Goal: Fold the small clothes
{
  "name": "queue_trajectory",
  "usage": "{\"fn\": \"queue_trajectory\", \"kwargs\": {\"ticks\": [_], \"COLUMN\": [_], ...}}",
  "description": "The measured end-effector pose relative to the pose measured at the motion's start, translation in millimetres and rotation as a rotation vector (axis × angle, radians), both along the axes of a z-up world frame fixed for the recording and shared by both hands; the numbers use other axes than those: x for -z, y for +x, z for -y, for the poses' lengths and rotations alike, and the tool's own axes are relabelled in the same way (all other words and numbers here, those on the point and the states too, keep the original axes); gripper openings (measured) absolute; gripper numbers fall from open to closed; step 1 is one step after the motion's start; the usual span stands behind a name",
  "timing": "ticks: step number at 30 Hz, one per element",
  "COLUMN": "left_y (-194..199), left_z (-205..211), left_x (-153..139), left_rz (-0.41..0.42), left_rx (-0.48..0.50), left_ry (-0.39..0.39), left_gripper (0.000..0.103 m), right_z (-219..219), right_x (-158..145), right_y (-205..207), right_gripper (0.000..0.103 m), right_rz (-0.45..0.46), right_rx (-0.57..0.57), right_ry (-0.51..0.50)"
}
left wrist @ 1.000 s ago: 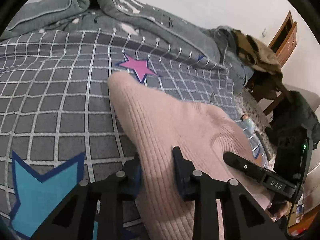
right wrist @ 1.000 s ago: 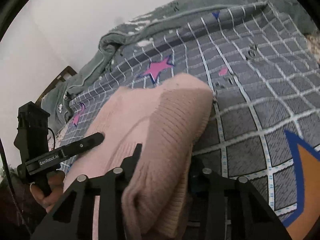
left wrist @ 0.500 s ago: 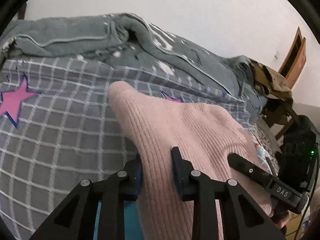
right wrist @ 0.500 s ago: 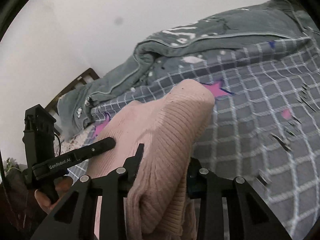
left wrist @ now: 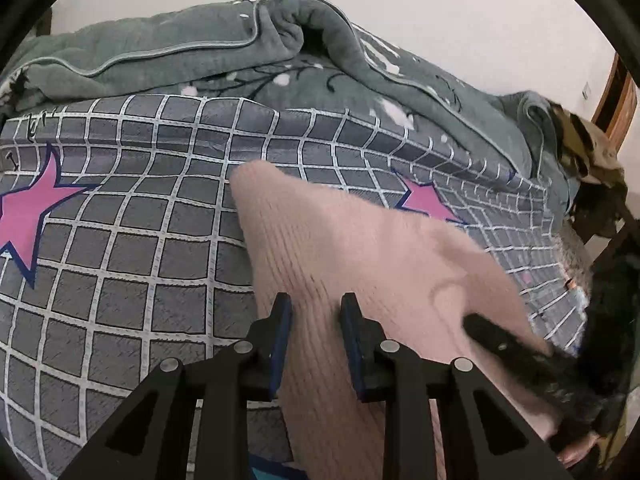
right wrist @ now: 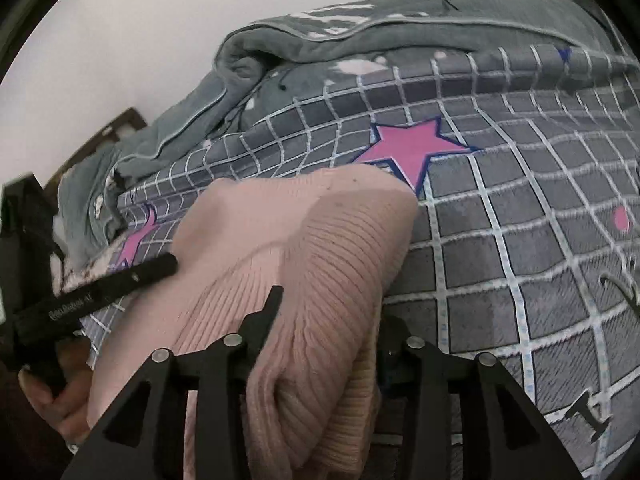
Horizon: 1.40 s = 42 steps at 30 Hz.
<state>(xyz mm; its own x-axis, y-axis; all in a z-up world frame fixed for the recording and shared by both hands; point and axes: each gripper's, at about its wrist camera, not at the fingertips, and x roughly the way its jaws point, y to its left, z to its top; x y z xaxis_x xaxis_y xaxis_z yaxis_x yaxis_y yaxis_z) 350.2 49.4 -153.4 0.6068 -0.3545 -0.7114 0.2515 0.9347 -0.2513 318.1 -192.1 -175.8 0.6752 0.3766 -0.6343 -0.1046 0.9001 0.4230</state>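
Scene: a bed [left wrist: 120, 280] spread with a grey checked cover printed with pink stars [left wrist: 28, 212], a rumpled grey-green blanket [left wrist: 180, 52] heaped along its far side under a plain white wall.

Garment: a pink ribbed knit [left wrist: 340, 248] held up above the checked cover, stretched between my two tongs, its far corner rising to a soft point.

Left tongs: my left tongs [left wrist: 316, 316] pinch one edge of the knit, the blue-lined pads pressed on the fabric from both sides.

Right tongs: my right tongs [right wrist: 328, 312] have a thick, bunched fold of the same knit [right wrist: 320, 248] between them; the jaws are opening at this moment, yet the fabric fills the gap and the one pad I can see is against it.

Cross view, from the left: the right tongs' dark finger [left wrist: 504, 344] lies along the knit's lower right edge, blurred, with part of my hand below it.

Cross view, from the right: the left tongs [right wrist: 160, 266] reach in from the left onto the knit's far edge, my left hand [right wrist: 48, 400] wrapped around the handle.

Background: a brown wooden frame [right wrist: 120, 124] beyond the blanket; dark clutter and a tan cloth [left wrist: 588, 140] piled at the bed's right end.
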Motion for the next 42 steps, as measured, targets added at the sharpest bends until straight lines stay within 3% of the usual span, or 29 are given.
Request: {"fn": "queue_trajectory", "kwargs": {"ticks": [7,11,14,16,18,20,24,26,29,33,40,42], "left_y": [-13,-34,-54,-68,-80,-93,-110,-116,-122,-127,-121,-120], "left_z": [-1,-9,-7,-1,6,12,13,15,24,30,24,22], "left_x": [-10,-28,-38,-40,-37,-31,-18,-15,-13,-12,-16,-21], "left_rz": [0.025,0.043,0.058,0.058,0.054,0.037,0.008,0.008,0.028,0.046,0.034,0.065], "left_rx": [0.003,0.008,0.034,0.047,0.055,0.058,0.049,0.045,0.04,0.025,0.016,-0.016], "left_ry": [0.041,0.015,-0.028,-0.04,-0.032,-0.028,-0.04,-0.015,0.047,0.093,0.069,0.081], "left_gripper": [0.03,0.029,0.031,0.031,0.031,0.034,0.037,0.037,0.037,0.037,0.038,0.038], "right_z": [4,3,-10,-21,-28,-33,-32,-21,-13,-17,-10,-8], "right_x": [-11,-44,-67,-71,-66,-54,-18,-5,-2,-3,-27,-33], "right_y": [-6,-43,-74,-91,-104,-109,-105,-102,-103,-108,-106,-100], "right_gripper": [0.056,0.056,0.056,0.046,0.022,0.012,0.004,0.004,0.003,0.003,0.007,0.007], "right_rz": [0.006,0.151,0.269,0.316,0.336,0.307,0.174,0.128,0.118,0.127,0.164,0.182], "right_rx": [0.023,0.046,-0.019,-0.113,-0.16,-0.191,-0.184,-0.173,-0.16,-0.156,-0.154,-0.144], "right_ry": [-0.048,-0.16,-0.213,-0.2,-0.214,-0.232,-0.27,-0.205,-0.154,-0.177,-0.134,-0.134]}}
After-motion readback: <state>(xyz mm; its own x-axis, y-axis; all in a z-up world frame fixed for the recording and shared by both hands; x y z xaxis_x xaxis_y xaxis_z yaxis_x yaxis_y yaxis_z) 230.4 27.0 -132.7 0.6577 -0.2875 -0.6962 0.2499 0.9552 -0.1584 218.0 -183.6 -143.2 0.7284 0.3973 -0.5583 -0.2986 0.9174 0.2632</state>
